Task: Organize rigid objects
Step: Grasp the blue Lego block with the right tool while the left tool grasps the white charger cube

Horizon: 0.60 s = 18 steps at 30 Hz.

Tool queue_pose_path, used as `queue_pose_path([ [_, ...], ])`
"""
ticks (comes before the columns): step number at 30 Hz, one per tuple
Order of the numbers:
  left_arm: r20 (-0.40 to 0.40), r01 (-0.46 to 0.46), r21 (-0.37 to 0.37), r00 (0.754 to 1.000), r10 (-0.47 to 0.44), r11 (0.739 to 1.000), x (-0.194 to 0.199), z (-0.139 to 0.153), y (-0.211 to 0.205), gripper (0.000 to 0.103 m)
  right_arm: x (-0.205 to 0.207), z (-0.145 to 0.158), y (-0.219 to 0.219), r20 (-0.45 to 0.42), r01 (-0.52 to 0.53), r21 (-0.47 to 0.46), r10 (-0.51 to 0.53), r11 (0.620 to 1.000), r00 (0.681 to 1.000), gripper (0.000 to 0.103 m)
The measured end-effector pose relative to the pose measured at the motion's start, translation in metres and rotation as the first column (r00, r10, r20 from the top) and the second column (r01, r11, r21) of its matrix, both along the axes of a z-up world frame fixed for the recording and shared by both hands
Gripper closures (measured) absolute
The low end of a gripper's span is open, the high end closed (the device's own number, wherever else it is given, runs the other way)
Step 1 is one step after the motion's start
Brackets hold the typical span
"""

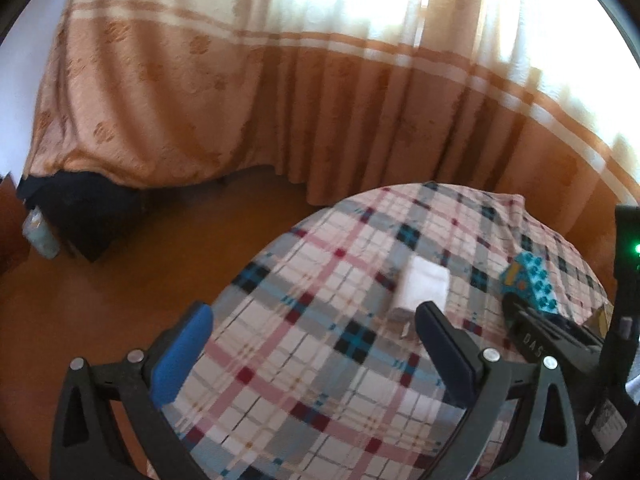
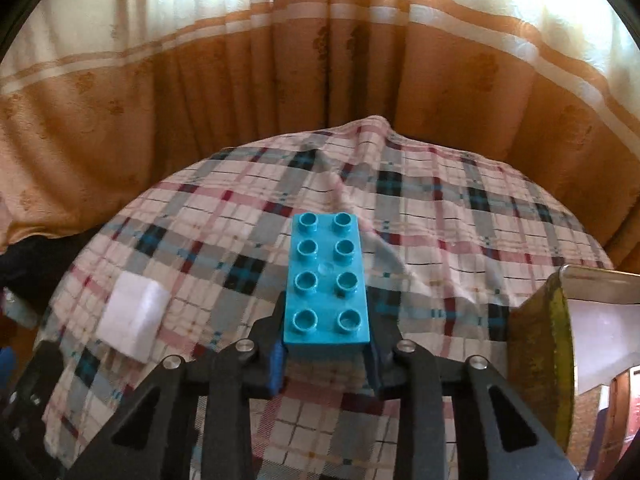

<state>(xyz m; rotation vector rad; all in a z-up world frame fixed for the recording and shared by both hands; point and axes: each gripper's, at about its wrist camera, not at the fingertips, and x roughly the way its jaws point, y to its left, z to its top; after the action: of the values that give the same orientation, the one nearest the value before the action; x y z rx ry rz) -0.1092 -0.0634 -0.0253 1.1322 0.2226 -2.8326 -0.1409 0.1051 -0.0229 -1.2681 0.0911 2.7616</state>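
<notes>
Now, brick point(image 2: 326, 278): you are looking at a turquoise block, eight round studs in two rows, near the plaid cloth's point(image 2: 460, 216) middle.
Right gripper point(image 2: 326, 354): you are clamping its near end.
Left gripper point(image 1: 312, 344): you are holding it spread wide, empty.

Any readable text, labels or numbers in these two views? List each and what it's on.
"DAS": white letters on the black body of the right hand-held gripper, seen in the left wrist view; the rest of the word is cut off.
Sticker lower on that body: print too blurred to read.
Blue brick, white block, plaid cloth: no text visible.
</notes>
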Motion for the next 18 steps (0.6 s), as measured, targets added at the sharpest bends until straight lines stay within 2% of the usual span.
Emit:
queue_pose_path([
  [4,-0.041,0.090,-0.057,0.995,-0.092,0.994,-0.007,0.010,0.020,0.001,0.016,0.010,0.005,-0.087,-0.018,-0.049,0.013,0.999,0.996,0.069],
  [6,-0.014,0.129,-0.077,0.991,-0.130,0.989,-0.018,0.010,0.032,0.001,0.022,0.014,0.009,-0.121,-0.015,-0.045,0.010,0.999,0.993,0.069],
  [10,0.052,0.148,-0.102,0.988,-0.143,0.984,-0.040,-0.001,0.044,0.002,0.029,0.022,0.018,-0.173,0.022,-0.043,-0.029,0.999,0.984,0.069],
  [13,0.086,0.166,-0.121,0.984,-0.157,0.979,-0.047,-0.011,0.052,0.021,0.026,0.024,0.024,-0.183,0.043,-0.043,-0.051,0.998,0.982,0.069],
  [15,0.125,0.173,-0.113,0.979,-0.159,0.978,-0.052,-0.021,0.055,0.023,0.026,0.024,0.030,-0.183,0.058,-0.059,-0.068,0.997,0.981,0.069],
  [16,0.125,0.167,-0.140,0.981,-0.150,0.976,-0.052,-0.021,0.058,0.025,0.023,0.023,0.033,-0.182,0.063,-0.062,-0.073,0.996,0.981,0.069],
  [18,0.124,0.177,-0.140,0.979,-0.160,0.974,-0.054,-0.020,0.061,0.025,0.024,0.023,0.035,-0.181,0.066,-0.064,-0.077,0.996,0.980,0.069],
])
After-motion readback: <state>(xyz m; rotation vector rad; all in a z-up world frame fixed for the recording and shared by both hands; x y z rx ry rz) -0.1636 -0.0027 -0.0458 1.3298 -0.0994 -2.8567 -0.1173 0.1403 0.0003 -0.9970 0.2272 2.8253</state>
